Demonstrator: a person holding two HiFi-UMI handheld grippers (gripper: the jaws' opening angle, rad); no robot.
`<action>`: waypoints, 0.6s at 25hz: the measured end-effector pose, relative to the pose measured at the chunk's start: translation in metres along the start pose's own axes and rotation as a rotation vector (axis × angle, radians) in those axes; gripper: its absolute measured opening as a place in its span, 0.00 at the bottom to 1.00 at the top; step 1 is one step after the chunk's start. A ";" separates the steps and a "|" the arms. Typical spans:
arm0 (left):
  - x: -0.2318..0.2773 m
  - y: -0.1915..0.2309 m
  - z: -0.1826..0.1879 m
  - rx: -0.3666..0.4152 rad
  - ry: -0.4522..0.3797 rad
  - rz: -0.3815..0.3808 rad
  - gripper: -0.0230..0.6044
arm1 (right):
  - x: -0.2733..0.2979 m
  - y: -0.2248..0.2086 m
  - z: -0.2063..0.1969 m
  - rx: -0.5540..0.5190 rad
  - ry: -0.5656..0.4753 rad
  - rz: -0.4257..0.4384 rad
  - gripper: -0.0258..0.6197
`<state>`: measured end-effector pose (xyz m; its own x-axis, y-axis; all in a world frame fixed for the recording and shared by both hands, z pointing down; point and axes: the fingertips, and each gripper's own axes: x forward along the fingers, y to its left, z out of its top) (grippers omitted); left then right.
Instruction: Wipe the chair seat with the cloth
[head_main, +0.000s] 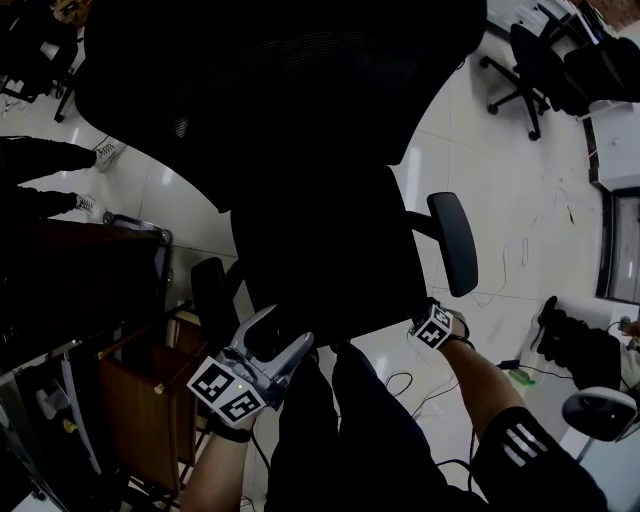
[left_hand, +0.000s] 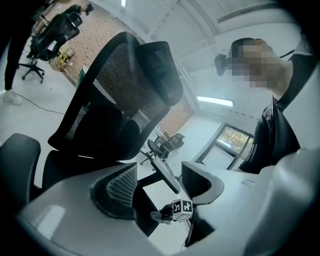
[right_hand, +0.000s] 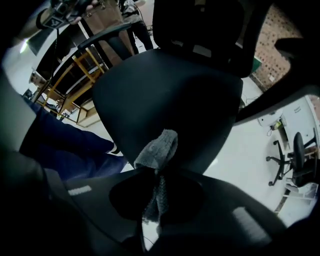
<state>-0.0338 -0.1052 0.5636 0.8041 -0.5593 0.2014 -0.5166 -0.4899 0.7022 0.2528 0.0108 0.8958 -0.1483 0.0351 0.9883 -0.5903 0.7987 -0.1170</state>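
The black office chair's seat (head_main: 330, 260) fills the middle of the head view, below its mesh backrest (head_main: 270, 80). My right gripper (right_hand: 156, 172) is shut on a grey cloth (right_hand: 157, 150), which pokes up at the seat's (right_hand: 170, 100) front edge. In the head view only the right gripper's marker cube (head_main: 432, 327) shows at the seat's front right corner. My left gripper (head_main: 278, 335) is open and holds nothing, at the seat's front left corner. Between its pads (left_hand: 122, 185) I see an armrest and the backrest (left_hand: 120, 95).
Armrests (head_main: 455, 243) (head_main: 212, 295) flank the seat. A wooden cabinet (head_main: 140, 390) stands close on the left. Other office chairs (head_main: 530, 60) stand at the far right. Cables (head_main: 510, 260) trail over the white floor. The person's dark trousers (head_main: 350, 430) are right in front of the seat.
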 end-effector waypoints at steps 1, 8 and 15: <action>0.001 -0.001 0.001 0.003 0.001 0.002 0.52 | -0.002 -0.005 -0.005 0.013 0.009 -0.011 0.08; -0.002 -0.009 0.009 0.015 0.006 0.035 0.52 | -0.032 -0.007 0.027 0.221 -0.139 0.033 0.08; -0.022 -0.052 0.043 0.047 -0.038 0.063 0.52 | -0.161 0.053 0.152 0.218 -0.561 0.225 0.09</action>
<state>-0.0372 -0.0964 0.4937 0.7586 -0.6142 0.2174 -0.5795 -0.4835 0.6561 0.1242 -0.0437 0.7152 -0.6450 -0.1788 0.7430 -0.6351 0.6661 -0.3911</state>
